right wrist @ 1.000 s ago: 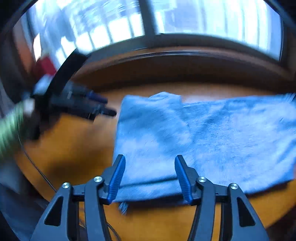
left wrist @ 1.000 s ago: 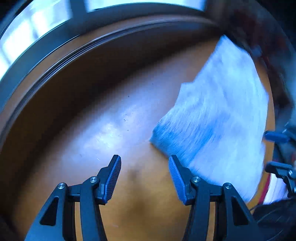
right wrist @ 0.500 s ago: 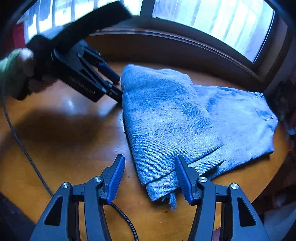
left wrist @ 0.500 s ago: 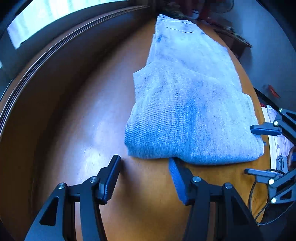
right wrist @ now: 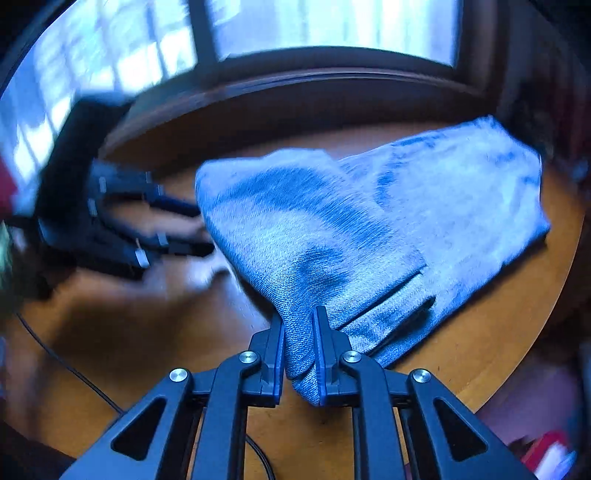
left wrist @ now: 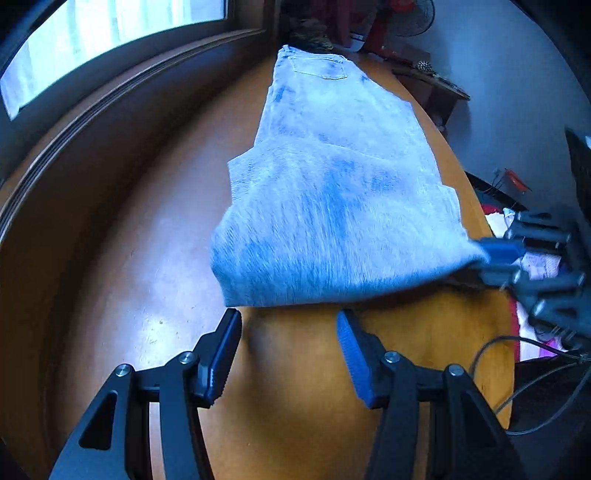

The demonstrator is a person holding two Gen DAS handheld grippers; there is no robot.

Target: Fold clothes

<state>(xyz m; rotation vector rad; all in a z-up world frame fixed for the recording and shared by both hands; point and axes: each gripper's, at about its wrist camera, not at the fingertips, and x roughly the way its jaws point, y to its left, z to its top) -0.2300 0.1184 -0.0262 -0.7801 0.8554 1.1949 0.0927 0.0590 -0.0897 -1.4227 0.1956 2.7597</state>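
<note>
The right claw [right wrist: 298,350] is clenched on the near corner of the pale blue jeans [right wrist: 332,236], a wad of denim pinched between its blue pads and lifted slightly off the wooden table [right wrist: 480,354]. Half a second ago those fingers stood apart on either side of the same hem. The left claw [left wrist: 288,354] hangs released, its fingers spread just short of the folded edge of the jeans [left wrist: 332,221], touching nothing; it has slid toward the cloth since a second ago. The jeans lie folded once across the table [left wrist: 295,387], waistband and back pocket at the far end. A thin black cable [left wrist: 535,387] trails off the table's right edge. Beyond, a dark wooden sill [right wrist: 295,92] and a bright window [left wrist: 110,33].
</note>
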